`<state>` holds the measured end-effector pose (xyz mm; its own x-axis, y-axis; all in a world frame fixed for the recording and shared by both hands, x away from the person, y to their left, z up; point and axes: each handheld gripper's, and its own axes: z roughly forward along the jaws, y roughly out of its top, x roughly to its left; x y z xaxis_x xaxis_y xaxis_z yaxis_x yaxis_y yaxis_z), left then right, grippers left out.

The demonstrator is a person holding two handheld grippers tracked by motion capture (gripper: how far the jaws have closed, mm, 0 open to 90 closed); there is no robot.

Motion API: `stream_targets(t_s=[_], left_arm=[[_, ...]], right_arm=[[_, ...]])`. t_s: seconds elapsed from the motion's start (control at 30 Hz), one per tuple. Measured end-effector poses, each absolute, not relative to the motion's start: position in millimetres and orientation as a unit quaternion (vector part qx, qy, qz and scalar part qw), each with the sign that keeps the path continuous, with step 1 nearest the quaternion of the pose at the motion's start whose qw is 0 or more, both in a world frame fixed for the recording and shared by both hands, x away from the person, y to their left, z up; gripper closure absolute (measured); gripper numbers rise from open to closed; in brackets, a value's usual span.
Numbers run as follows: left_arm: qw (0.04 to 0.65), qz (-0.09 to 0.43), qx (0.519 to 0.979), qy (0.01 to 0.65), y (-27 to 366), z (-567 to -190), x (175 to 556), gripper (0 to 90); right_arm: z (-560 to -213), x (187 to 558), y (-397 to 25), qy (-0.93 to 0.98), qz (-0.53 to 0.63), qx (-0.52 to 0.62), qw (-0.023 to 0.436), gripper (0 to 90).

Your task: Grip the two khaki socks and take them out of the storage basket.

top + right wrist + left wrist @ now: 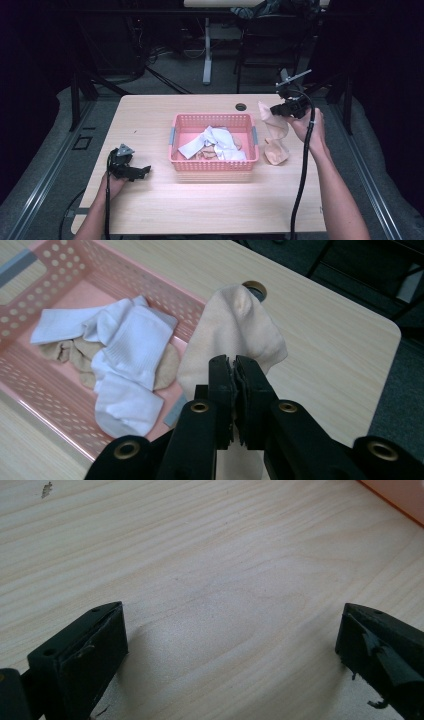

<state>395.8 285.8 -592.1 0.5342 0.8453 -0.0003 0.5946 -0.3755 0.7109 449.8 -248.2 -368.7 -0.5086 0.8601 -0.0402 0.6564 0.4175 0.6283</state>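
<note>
Both forearms are bare, with no sleeves at the wrists. The left gripper (pixel 131 170) is black, with a grey three-cornered plate on top and a black cable. The right gripper (pixel 283 108) is black too, with a thick black cable and what seems a thin grey bracket above. Its arms carry brass-ringed holes; the pads (pixel 226 390) look worn.

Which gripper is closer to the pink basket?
Right. The right gripper holds a beige sock just beside the pink basket; the left gripper rests farther off, open.
</note>
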Motion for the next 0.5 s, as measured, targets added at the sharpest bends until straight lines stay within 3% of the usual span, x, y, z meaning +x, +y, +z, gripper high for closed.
stream_targets(t_s=[0.5], left_arm=[[0.337,0.186,0.809,0.445,285.7,-592.0,395.5,0.0]], right_arm=[[-406.5,445.5,-294.9,0.801,0.273,0.507,0.163,85.5]])
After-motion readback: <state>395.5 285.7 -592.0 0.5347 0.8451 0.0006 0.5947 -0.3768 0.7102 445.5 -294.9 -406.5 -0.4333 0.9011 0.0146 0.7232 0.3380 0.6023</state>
